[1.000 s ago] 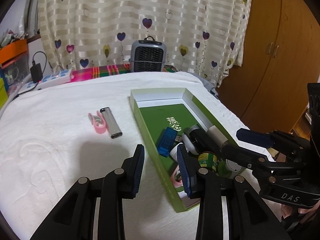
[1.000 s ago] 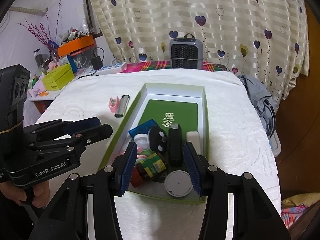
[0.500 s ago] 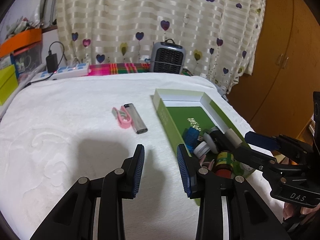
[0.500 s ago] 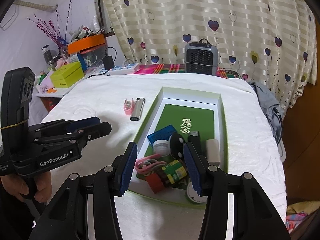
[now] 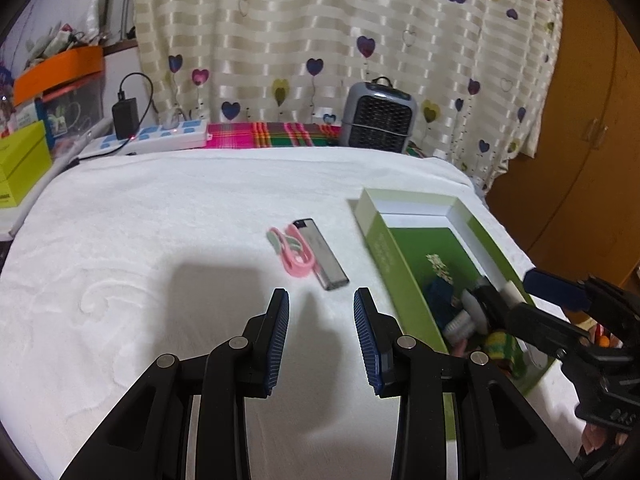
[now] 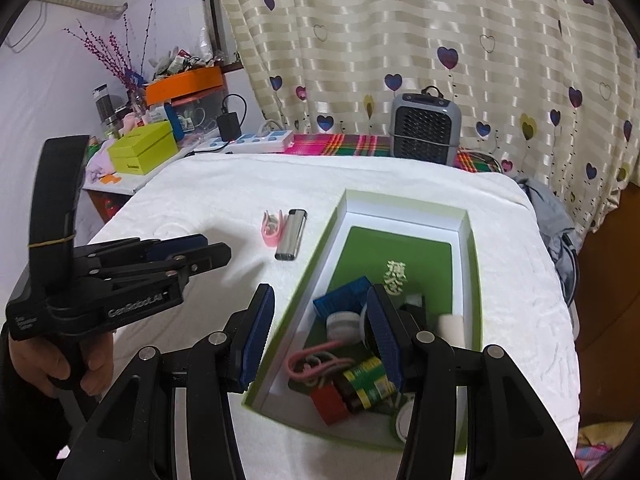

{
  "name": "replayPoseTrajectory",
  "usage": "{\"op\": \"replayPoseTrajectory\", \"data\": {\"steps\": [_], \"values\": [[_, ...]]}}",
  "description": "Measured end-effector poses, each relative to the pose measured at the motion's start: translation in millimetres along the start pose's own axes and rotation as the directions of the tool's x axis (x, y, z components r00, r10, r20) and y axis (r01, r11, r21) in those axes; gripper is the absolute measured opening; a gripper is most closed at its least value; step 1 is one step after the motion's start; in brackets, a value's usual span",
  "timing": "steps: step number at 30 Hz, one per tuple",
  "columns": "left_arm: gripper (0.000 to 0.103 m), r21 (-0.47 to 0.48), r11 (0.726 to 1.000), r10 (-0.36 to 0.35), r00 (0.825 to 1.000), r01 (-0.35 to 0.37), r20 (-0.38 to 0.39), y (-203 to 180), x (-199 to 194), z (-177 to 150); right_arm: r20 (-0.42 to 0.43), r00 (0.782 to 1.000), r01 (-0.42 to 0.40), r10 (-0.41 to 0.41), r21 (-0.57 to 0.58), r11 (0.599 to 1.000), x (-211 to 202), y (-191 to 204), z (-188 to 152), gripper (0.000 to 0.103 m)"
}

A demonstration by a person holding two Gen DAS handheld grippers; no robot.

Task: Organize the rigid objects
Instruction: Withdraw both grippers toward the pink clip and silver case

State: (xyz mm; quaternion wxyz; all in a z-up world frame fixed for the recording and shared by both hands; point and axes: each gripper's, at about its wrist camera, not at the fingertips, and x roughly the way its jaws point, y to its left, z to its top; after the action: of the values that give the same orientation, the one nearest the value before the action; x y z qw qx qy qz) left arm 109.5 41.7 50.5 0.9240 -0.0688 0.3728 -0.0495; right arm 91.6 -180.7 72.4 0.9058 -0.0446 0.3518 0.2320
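A silver lighter [image 5: 320, 254] and a pink clip [image 5: 292, 252] lie side by side on the white cloth, left of the green box [image 5: 400, 280]. My left gripper [image 5: 321, 294] hovers just short of them, open and holding nothing. My right gripper [image 6: 320, 292] is open over the box's near left wall [image 6: 304, 300], with nothing gripped. Inside the box lie a blue piece [image 6: 344, 298], a white cap [image 6: 342, 324], a pink cable [image 6: 316, 360], a green-labelled jar [image 6: 368, 376] and a red block [image 6: 330, 400]. In the right wrist view the left gripper [image 6: 218, 246] is held by a hand [image 6: 60, 364].
A grey heater [image 5: 380, 116] and a white power strip [image 5: 160, 140] stand at the cloth's far edge. A lime box [image 6: 140, 148] and clutter sit on a side table at the left. A brown wardrobe [image 5: 580, 140] is on the right. The cloth drops off at the right edge.
My left gripper has swung left, away from the box, and now faces the lighter and clip. My right gripper has drifted left, from over the box's contents to its left wall.
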Motion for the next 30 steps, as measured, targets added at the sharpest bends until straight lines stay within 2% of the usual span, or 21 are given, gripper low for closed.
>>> {"op": "replayPoseTrajectory", "data": {"steps": [13,23,25,30], "values": [[0.033,-0.058,0.997,0.051,0.997,-0.054,-0.051,12,62,25,-0.011,0.999,-0.037,0.037,-0.007,0.999,25,1,17,0.049],[0.032,-0.046,0.997,0.063,0.997,-0.065,-0.053,15,79,26,-0.036,0.998,-0.044,0.044,-0.009,0.999,42,-2,21,0.049],[0.021,-0.049,0.996,0.072,0.996,-0.074,-0.05,18,76,26,-0.041,0.998,-0.046,0.046,-0.009,0.999,45,-2,21,0.049],[0.019,-0.021,0.996,0.085,0.995,-0.086,-0.048,19,73,23,-0.05,0.998,-0.049,0.048,-0.016,0.999,52,1,25,0.049]]}}
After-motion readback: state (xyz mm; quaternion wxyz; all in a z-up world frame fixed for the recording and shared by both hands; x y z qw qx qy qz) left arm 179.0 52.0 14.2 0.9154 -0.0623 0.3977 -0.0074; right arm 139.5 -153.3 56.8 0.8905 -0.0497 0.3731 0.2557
